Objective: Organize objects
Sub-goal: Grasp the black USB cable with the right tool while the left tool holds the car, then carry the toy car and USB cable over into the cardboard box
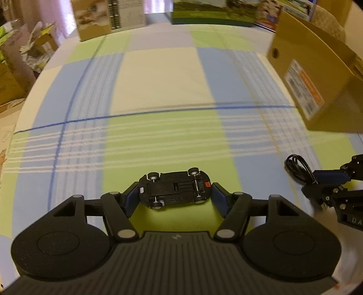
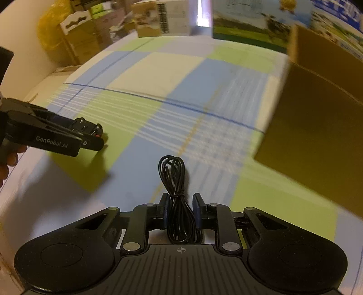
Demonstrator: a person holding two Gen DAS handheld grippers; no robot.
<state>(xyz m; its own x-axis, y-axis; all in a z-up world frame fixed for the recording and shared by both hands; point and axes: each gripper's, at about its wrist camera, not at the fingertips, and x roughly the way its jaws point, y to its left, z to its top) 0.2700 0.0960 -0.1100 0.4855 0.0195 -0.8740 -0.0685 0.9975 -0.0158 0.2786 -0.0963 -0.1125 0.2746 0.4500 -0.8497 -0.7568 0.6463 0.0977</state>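
A black toy car is held upside down, its wheels and underside facing me, with my left gripper shut on its two ends above the checked cloth. In the right wrist view the same car shows at the left in the left gripper. My right gripper is shut on a coiled black cable tied at its middle; the loops stick out forward. From the left wrist view the cable and right gripper appear at the right edge.
A brown cardboard box stands at the right on the checked cloth, also seen as the box close to my right gripper. Printed cartons line the far edge. More boxes and clutter lie beyond the left edge. A hand holds the left gripper.
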